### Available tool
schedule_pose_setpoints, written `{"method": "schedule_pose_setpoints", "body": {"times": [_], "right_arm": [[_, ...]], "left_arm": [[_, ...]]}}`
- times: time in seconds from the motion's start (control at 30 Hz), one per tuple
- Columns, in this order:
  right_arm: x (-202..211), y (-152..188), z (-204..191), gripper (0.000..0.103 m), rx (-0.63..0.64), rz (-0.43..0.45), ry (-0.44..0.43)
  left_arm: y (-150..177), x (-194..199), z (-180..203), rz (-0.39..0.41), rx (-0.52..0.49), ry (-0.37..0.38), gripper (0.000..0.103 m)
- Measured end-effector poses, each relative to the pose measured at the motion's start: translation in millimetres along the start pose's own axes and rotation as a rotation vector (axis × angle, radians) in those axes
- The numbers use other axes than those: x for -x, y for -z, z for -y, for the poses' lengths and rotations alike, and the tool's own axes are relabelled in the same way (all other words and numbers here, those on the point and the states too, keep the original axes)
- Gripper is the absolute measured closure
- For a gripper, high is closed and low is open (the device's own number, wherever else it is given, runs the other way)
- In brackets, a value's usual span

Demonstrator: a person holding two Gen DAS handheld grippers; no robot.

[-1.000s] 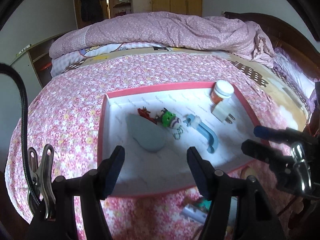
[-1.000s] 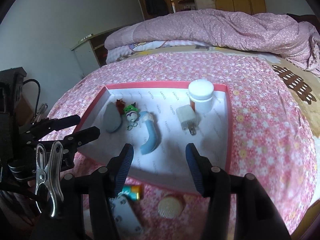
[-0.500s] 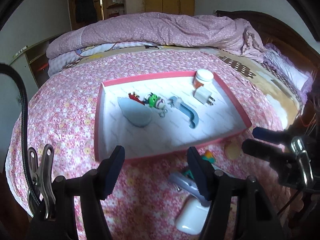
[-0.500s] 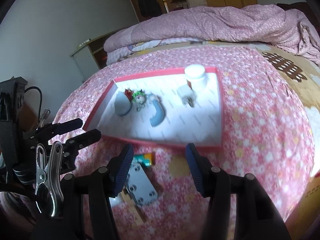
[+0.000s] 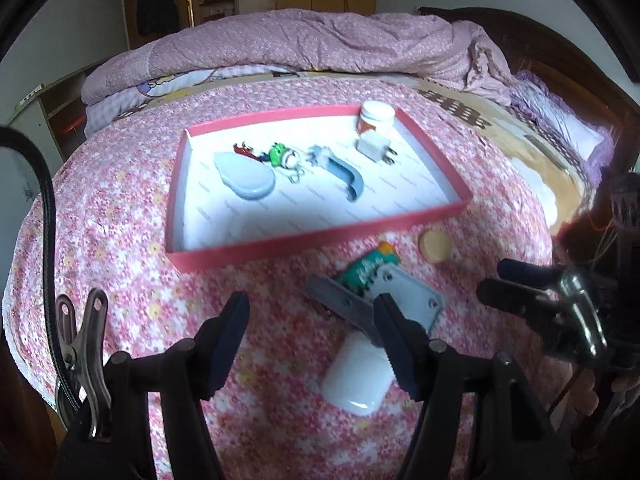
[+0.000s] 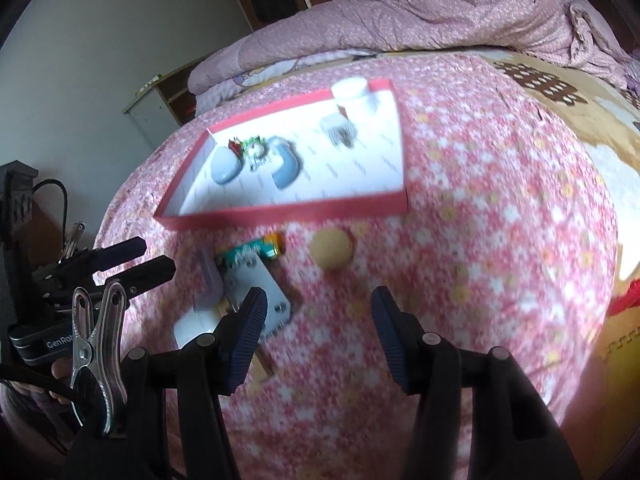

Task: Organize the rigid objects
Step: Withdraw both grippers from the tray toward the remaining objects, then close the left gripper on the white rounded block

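Red tray [image 5: 320,236], on the floral bedspread [image 5: 120,240], now sits farther from both grippers than a second ago, which brings into view a loose cluster by its near edge: grey plate [image 5: 412,300], white case [image 5: 356,380], green packet [image 5: 370,268], tan disc [image 5: 434,245]. Left gripper [image 5: 312,340] and right gripper [image 6: 318,332] hover wide open, empty, over the cluster; the left's right finger overlaps the plate.

White case [image 5: 357,376] partly behind left gripper finger [image 5: 396,344]; tray contents [image 6: 256,152] blurred (right view).
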State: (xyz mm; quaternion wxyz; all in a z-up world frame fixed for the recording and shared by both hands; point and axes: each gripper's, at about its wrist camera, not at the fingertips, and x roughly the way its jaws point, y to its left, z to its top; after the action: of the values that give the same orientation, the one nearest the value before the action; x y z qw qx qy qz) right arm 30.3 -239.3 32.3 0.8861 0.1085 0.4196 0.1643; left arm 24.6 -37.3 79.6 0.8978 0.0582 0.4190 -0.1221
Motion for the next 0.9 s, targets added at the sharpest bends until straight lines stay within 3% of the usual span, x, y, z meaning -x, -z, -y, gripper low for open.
{"method": "schedule_pose_setpoints", "body": {"times": [0.23,0.3,0.43,0.7,0.9], "right_arm": [[-5,12,5,0.047,-0.004,-0.025,0.004],[-6,13,6,0.047,-0.002,-0.043,0.029],[-7,16,5,0.047,0.033,-0.054,0.079],[-14,18,6,0.047,0.041,-0.083,0.081],[-15,19,8,0.047,0.037,-0.078,0.074]], "left_arm": [[16,-2,12,-0.036,-0.028,0.03,0.035],[22,-4,15,-0.051,-0.046,0.074,0.035],[29,-8,19,-0.064,-0.096,0.068,0.035],[40,-20,28,-0.104,-0.141,0.117,0.035],[48,-30,44,-0.112,-0.237,0.056,0.035]]}}
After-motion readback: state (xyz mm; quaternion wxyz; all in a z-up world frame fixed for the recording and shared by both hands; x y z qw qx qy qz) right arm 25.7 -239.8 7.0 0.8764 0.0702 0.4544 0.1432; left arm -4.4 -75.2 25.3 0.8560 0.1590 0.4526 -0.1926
